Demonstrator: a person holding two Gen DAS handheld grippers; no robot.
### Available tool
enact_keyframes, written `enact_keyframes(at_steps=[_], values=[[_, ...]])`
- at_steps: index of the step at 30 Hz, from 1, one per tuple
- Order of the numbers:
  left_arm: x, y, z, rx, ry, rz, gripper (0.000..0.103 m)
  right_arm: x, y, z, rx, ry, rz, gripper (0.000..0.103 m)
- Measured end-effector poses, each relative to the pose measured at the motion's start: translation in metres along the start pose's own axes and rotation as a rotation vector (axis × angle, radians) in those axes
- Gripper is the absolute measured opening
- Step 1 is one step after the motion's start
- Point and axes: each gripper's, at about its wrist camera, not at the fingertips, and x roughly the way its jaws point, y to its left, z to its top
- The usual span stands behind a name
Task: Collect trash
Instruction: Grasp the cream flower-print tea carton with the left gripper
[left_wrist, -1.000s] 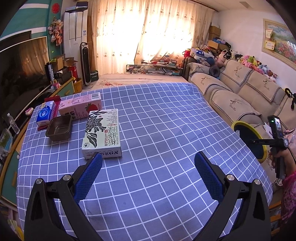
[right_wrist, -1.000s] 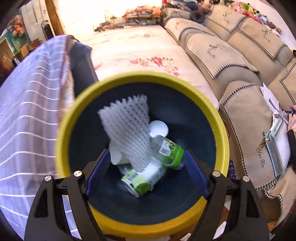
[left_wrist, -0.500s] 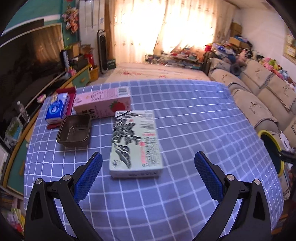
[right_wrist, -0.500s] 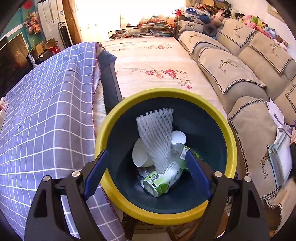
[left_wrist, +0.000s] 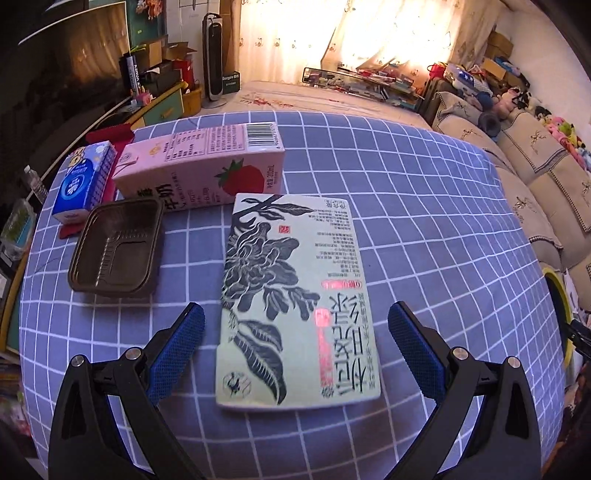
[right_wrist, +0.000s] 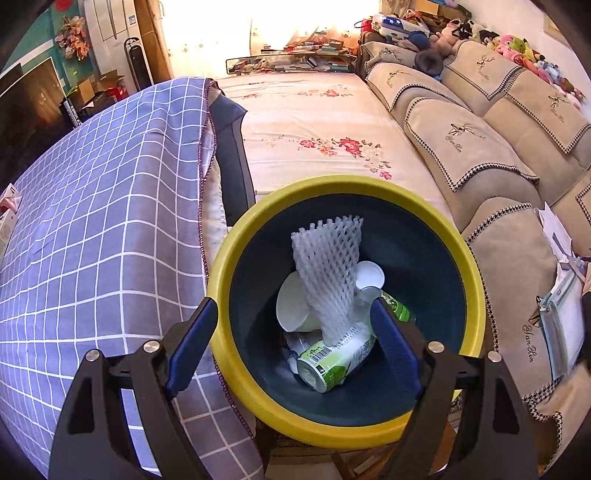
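Observation:
A pale green flat box (left_wrist: 295, 295) with black flower print lies on the blue checked tablecloth (left_wrist: 424, 221). My left gripper (left_wrist: 295, 350) is open, its blue fingers on either side of the box's near end, not touching it. Behind the box lie a pink strawberry milk carton (left_wrist: 199, 170) and a dark plastic tray (left_wrist: 118, 247). My right gripper (right_wrist: 291, 332) is open and empty above the yellow-rimmed bin (right_wrist: 476, 295). The bin holds a white foam net (right_wrist: 328, 273), a green can (right_wrist: 332, 362) and white cups (right_wrist: 291, 306).
A blue tissue pack (left_wrist: 81, 181) on a red holder lies at the table's far left. A beige sofa (right_wrist: 498, 122) stands right of the bin. The bin's rim (left_wrist: 557, 299) shows beyond the table's right edge. A flowered floor mat (right_wrist: 314, 122) lies beyond the bin.
My left gripper has moved forward and lower to straddle the green box. My right gripper has pulled back and up from the bin; the foam net lies in it.

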Motion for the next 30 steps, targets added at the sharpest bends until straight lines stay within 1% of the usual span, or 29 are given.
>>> enact_keyframes(at_steps=[5,7,9,10,12,14,15,16,19,23,27,30], values=[[0.009,-0.008,0.007,0.029,0.008,0.039,0.098,0.003,0.003,0.0,-0.007,0.008,0.004,0.08],[0.012,-0.01,0.008,0.033,0.017,0.042,0.098,0.003,0.005,-0.001,-0.01,0.009,0.006,0.08],[0.017,-0.013,0.01,0.039,0.027,0.049,0.093,0.004,0.005,-0.001,-0.01,0.009,0.007,0.08],[0.019,-0.014,0.01,0.043,0.03,0.055,0.093,0.004,0.005,-0.001,-0.009,0.009,0.007,0.08],[0.02,-0.017,0.011,0.06,0.026,0.074,0.088,0.004,0.005,-0.001,-0.008,0.009,0.007,0.08],[0.02,-0.018,0.011,0.063,0.023,0.081,0.081,0.004,0.005,-0.001,-0.006,0.009,0.008,0.08],[0.019,-0.018,0.011,0.06,0.021,0.084,0.074,0.003,0.005,-0.001,-0.006,0.008,0.008,0.08],[0.018,-0.019,0.011,0.061,0.018,0.088,0.071,0.003,0.004,-0.002,-0.005,0.008,0.009,0.08],[0.014,-0.021,0.008,0.059,0.02,0.067,0.071,0.003,0.003,-0.003,-0.002,0.006,0.012,0.08],[0.004,-0.034,-0.001,0.089,0.012,0.043,0.071,0.001,0.001,-0.005,0.003,0.001,0.018,0.08],[-0.012,-0.056,-0.007,0.138,-0.013,0.014,0.071,-0.003,-0.004,-0.008,0.01,-0.008,0.02,0.08],[-0.031,-0.088,-0.009,0.201,-0.048,-0.024,0.071,-0.009,-0.011,-0.011,0.023,-0.02,0.016,0.08]])
